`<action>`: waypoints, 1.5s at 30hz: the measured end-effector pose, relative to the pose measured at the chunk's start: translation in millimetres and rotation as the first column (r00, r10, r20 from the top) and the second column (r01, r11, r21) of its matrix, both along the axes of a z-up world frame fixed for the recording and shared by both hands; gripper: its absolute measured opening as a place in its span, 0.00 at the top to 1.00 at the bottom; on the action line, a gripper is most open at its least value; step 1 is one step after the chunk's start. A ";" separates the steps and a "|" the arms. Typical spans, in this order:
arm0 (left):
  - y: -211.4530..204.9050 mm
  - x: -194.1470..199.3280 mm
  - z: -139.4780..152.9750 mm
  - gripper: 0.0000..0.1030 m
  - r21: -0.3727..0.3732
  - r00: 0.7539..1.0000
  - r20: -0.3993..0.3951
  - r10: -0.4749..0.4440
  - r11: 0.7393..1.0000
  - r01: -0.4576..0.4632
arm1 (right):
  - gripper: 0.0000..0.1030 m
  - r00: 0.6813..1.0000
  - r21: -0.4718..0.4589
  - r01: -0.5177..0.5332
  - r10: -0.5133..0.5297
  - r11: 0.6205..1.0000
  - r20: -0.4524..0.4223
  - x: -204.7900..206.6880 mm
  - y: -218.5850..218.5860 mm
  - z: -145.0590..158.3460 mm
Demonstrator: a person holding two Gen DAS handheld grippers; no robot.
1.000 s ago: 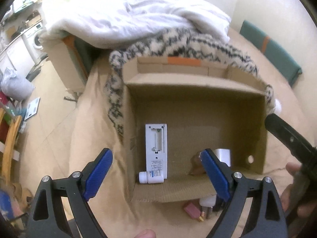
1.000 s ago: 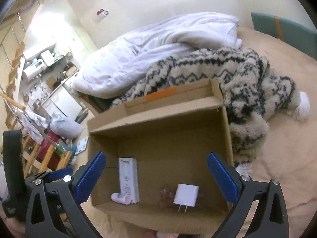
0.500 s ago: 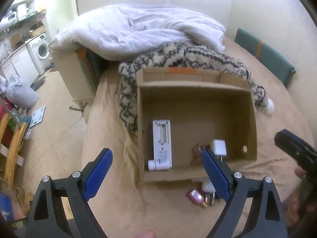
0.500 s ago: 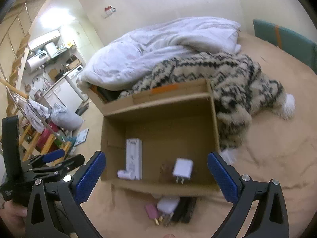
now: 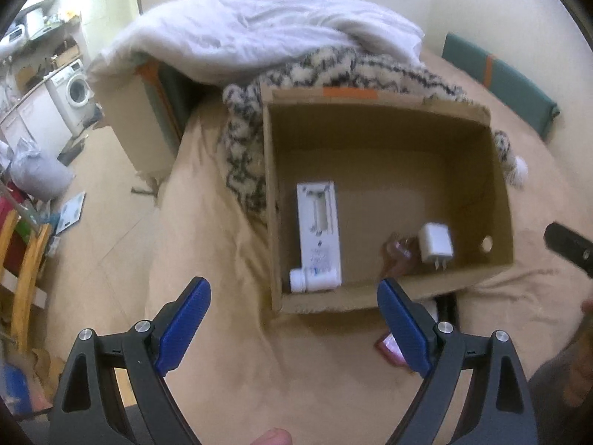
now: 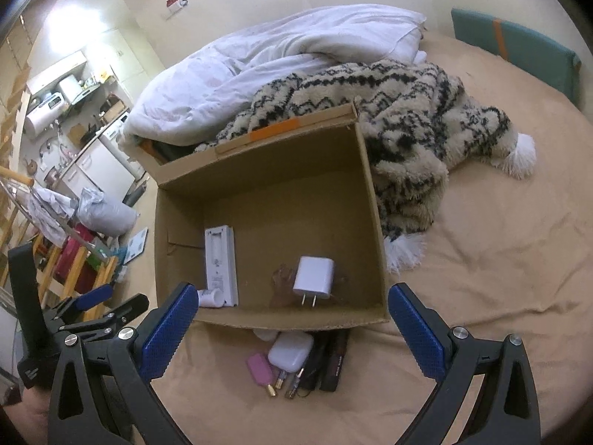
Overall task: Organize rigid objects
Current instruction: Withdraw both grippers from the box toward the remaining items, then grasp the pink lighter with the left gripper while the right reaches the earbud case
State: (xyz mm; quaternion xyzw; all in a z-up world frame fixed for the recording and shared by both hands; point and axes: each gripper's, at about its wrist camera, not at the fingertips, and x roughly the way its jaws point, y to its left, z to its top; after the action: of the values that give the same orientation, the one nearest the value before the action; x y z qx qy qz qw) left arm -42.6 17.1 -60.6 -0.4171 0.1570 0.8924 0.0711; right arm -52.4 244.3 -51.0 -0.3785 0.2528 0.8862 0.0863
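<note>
While four items already lie on the floor of the open cardboard box (image 6: 267,200), namely a long white device (image 6: 221,265), a small white bottle (image 6: 210,297) at its near end, a white plug adapter (image 6: 314,278) and a clear brownish piece (image 6: 281,283) beside it, the sorting appears to be partway done. Just outside the box's near wall, on the tan bedspread (image 6: 481,259), a cluster waits: a white case (image 6: 291,351), a pink item (image 6: 260,368), thin gold-tipped sticks (image 6: 283,380) and a dark flat bar (image 6: 335,361). Next, judging by this layout, one gripper must descend on one of these and close across its narrow side. Right gripper (image 6: 289,328) hangs above the cluster, tilted downward, jaws spread wide and empty. Left gripper (image 5: 292,328), likewise angled down at the box's near left corner, stands wide apart and grasps nothing. Behind the box lie a patterned fleece blanket (image 6: 407,126) and a white duvet (image 6: 281,59).
</note>
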 end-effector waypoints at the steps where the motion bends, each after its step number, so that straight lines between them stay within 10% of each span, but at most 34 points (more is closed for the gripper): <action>1: -0.4 -0.1 -4.6 0.12 -0.020 1.000 0.013 0.001 1.000 0.000 | 0.00 1.000 0.006 0.000 0.000 1.000 0.009 -0.6 -0.6 -1.0; 8: 24.1 5.1 -58.9 0.13 -0.131 0.966 0.222 -0.136 0.977 0.168 | 0.00 0.999 -0.042 0.032 -0.031 0.999 0.034 -2.2 8.4 -7.3; 18: 104.4 16.8 -142.8 0.12 -0.261 0.771 0.522 -0.365 0.792 0.552 | 0.00 0.996 -0.075 0.049 -0.043 0.996 0.081 -4.5 15.1 -15.0; 26: 114.3 0.7 -170.1 0.42 -0.203 0.713 0.609 -0.347 0.801 0.563 | 0.00 0.993 -0.120 0.082 -0.070 0.989 0.099 -0.7 29.1 -19.3; 33: 103.7 -0.2 -151.9 0.42 -0.153 0.723 0.594 -0.352 0.833 0.532 | 0.00 0.991 -0.196 0.092 -0.070 0.976 0.115 -1.7 34.9 -28.5; 40: 72.5 17.6 -77.3 0.42 -0.123 0.824 0.456 -0.336 0.893 0.432 | 0.00 0.988 -0.304 0.063 -0.017 0.950 0.150 -5.9 31.5 -45.1; 45: 38.3 32.5 -22.4 0.42 -0.049 0.919 0.299 -0.256 0.958 0.283 | 0.06 0.971 -0.511 -0.008 0.128 0.860 0.200 -17.6 15.0 -81.2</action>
State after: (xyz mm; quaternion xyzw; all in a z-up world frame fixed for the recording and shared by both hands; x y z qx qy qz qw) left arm -10.1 55.3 -83.0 -0.5202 0.2412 0.7953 0.1965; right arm -70.0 259.4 -132.2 -0.4952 0.4513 0.7422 -0.0194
